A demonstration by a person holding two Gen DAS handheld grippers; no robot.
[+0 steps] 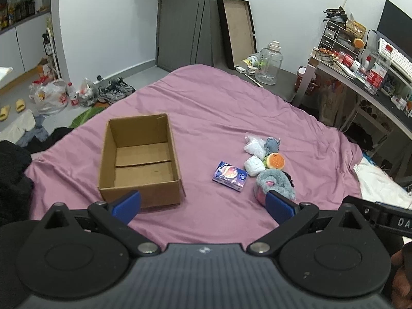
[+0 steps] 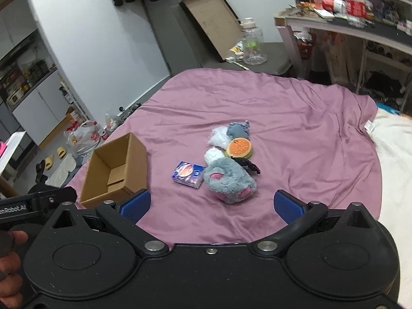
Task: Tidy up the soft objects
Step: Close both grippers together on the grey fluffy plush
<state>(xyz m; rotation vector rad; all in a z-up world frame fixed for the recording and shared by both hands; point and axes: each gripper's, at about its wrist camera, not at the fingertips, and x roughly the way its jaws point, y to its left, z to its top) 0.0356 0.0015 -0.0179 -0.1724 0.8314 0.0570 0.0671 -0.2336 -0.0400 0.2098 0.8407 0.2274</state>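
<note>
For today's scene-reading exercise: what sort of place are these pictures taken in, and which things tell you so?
Most likely a lived-in bedroom that doubles as a study: a bed with a purple sheet, a cluttered desk with a keyboard beside it, and shoes on the floor by the door.

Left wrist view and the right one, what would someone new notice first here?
Probably the open cardboard box with nothing in it, sitting on the purple bedspread. Next, the small heap of soft things to the box's right: a grey plush nearest, a burger toy behind it, and a blue packet lying between the heap and the box. Both claws, left and right, hover open, holding nothing.
</note>
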